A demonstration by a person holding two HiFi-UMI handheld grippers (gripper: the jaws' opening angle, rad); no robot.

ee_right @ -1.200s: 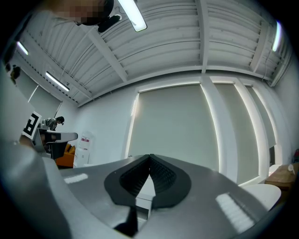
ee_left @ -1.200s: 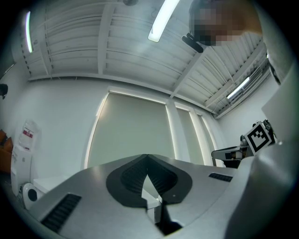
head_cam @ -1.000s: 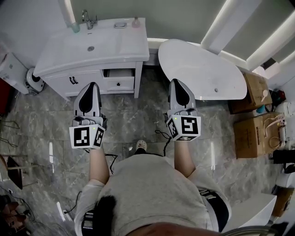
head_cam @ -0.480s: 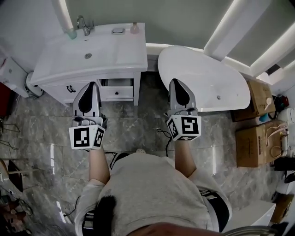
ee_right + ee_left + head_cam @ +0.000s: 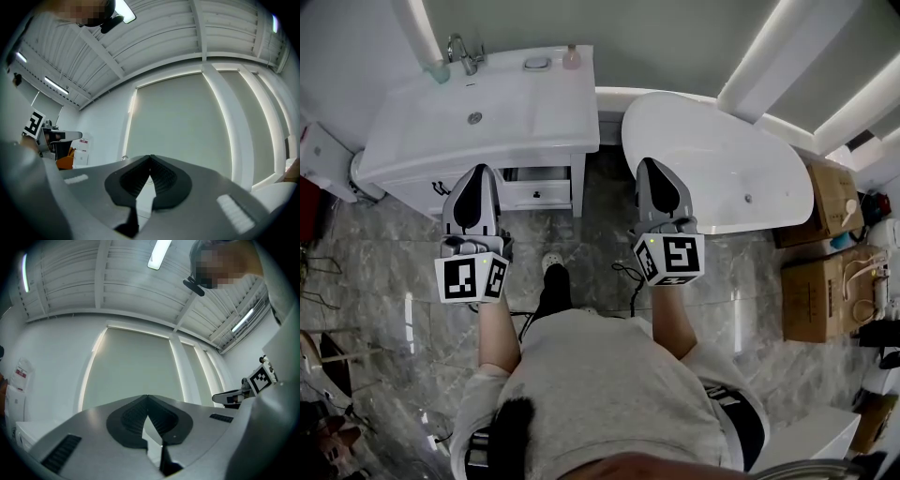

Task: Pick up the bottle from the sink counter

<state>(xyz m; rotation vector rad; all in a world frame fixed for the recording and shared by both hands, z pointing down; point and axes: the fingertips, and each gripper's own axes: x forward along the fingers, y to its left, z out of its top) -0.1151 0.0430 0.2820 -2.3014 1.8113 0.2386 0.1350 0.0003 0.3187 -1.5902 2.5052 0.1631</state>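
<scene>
A small pink bottle [image 5: 571, 57] stands at the back edge of the white sink counter [image 5: 544, 108], to the right of a soap dish [image 5: 536, 63] and the tap [image 5: 459, 52]. My left gripper [image 5: 477, 172] hangs in front of the vanity's front edge, far short of the bottle, jaws shut and empty [image 5: 147, 397]. Above the floor beside the bathtub's near rim is my right gripper [image 5: 651, 167], also shut with nothing in it [image 5: 150, 157]. Both gripper views point up at the wall and ceiling, and the bottle is not in them.
A white bathtub [image 5: 712, 155] fills the right. The vanity has drawers [image 5: 537, 193] below the counter. A greenish cup [image 5: 439, 70] stands left of the tap. Cardboard boxes [image 5: 811, 292] stand at far right. A cable [image 5: 628, 277] lies on the marble floor.
The person has stepped forward, one foot now out ahead. The vanity and tub sit slightly nearer. Both grippers kept their pose and stayed shut.
</scene>
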